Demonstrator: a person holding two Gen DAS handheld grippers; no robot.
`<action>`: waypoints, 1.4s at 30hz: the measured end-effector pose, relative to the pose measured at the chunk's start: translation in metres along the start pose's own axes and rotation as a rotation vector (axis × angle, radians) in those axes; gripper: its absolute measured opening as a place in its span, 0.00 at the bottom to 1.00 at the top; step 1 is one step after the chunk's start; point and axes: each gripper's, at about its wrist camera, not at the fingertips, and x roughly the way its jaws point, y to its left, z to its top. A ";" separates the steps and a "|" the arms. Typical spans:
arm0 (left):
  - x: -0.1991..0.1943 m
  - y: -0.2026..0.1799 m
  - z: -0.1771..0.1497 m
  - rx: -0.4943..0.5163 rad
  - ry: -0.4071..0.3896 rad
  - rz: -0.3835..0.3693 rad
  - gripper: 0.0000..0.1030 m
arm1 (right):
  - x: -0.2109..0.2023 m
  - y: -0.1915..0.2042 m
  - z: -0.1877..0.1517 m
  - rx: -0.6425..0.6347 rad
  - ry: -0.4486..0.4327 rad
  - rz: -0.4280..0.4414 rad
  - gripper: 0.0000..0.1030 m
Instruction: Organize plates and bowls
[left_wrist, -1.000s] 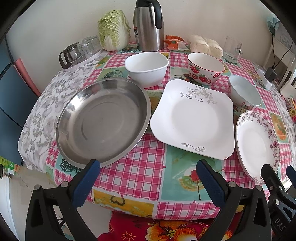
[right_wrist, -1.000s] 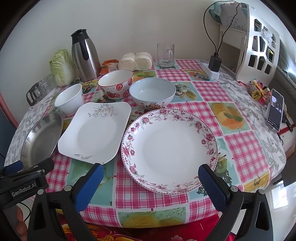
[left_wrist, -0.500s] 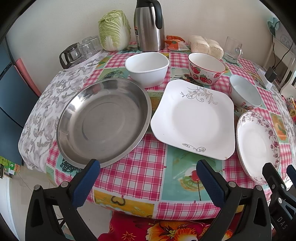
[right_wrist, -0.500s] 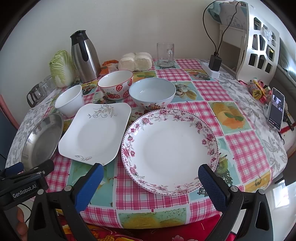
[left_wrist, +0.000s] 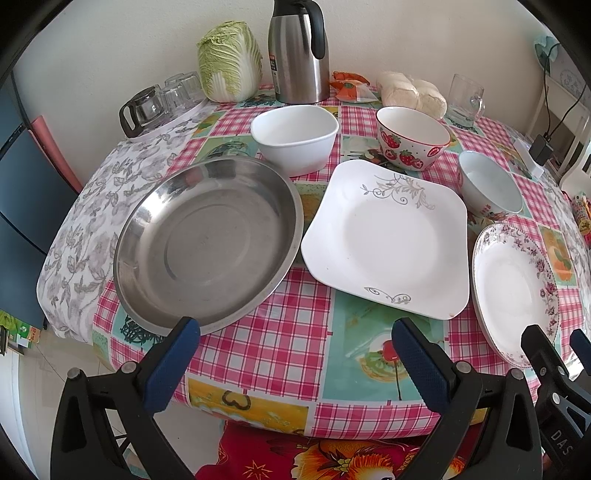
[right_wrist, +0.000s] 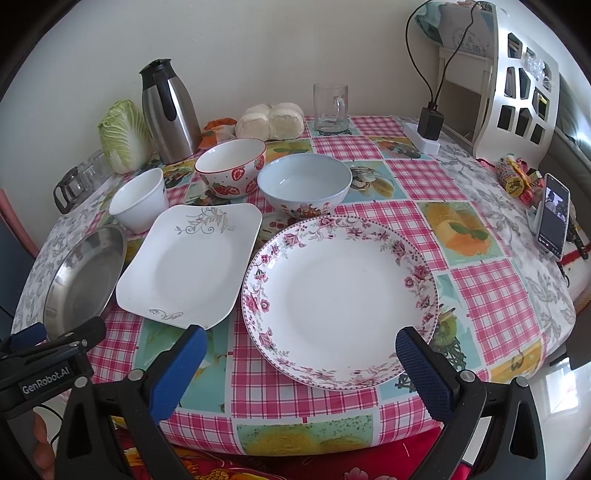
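Holding both tongs at the near table edge, I have the left tongs (left_wrist: 295, 354) spread wide and empty, and the right tongs (right_wrist: 301, 363) likewise apart with nothing between them. Dead ahead of the right tongs lies the floral plate (right_wrist: 340, 299), its near rim just past the blue pads, so the right hand is clearly the nearer one to it. The square plate (left_wrist: 388, 240) sits ahead and slightly right of the left tongs, one corner pointing back toward me; the steel pan (left_wrist: 207, 247) lies ahead-left, touching that plate's edge. Three bowls stand in a row beyond the plates: white (left_wrist: 294, 138), strawberry (left_wrist: 412, 138) and pale blue (right_wrist: 304, 188). Compared with a second ago, almost nothing differs: both tongs have stayed open, creeping only slightly, and no dish has shifted.
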 end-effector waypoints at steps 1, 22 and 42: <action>0.000 0.000 0.000 0.000 0.000 0.000 1.00 | 0.000 0.000 0.000 0.000 0.000 0.000 1.00; 0.012 0.055 0.007 -0.224 0.014 -0.024 1.00 | 0.012 0.018 0.008 -0.024 -0.010 0.013 1.00; 0.064 0.173 0.007 -0.543 0.072 -0.007 1.00 | 0.066 0.075 0.021 -0.016 0.079 0.161 1.00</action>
